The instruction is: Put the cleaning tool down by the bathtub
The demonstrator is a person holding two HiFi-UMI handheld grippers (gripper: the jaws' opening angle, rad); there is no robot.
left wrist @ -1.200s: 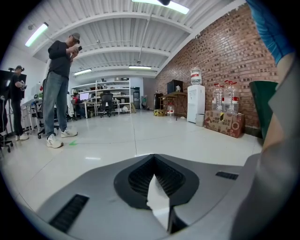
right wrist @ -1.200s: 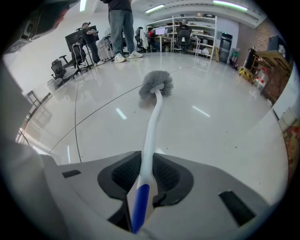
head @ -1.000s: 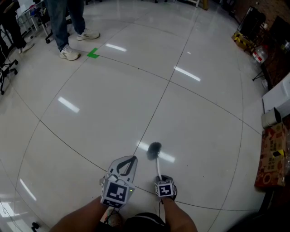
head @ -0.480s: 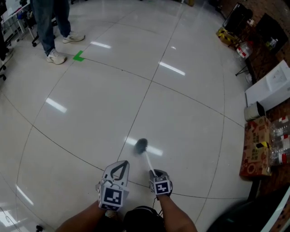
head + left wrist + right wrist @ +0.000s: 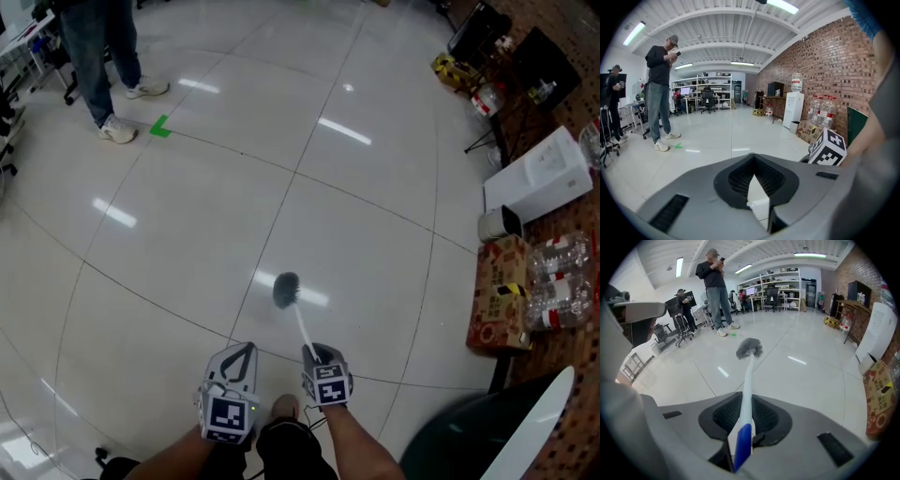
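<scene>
The right gripper's (image 5: 746,397) ribbed dark fingers (image 5: 726,413) are pinched on the slim white plastic handle of a toilet-style cleaning brush (image 5: 748,366). The handle's blue end sticks back out behind the pads. Its round tuft of grey bristles (image 5: 286,289) hangs in the air above the glossy white tiled floor (image 5: 375,216), out ahead of the gripper. The left gripper's (image 5: 752,159) matching ribbed fingers (image 5: 739,176) meet at their tips, with only a small triangular gap behind them and nothing in it. Both shells are smooth grey plastic, each carrying a cube with black-and-white square markers (image 5: 827,146). In the head view two bare forearms reach forward from the bottom edge, holding the left gripper (image 5: 242,354) and right gripper (image 5: 309,352) close side by side. Both are tipped down toward the floor.
</scene>
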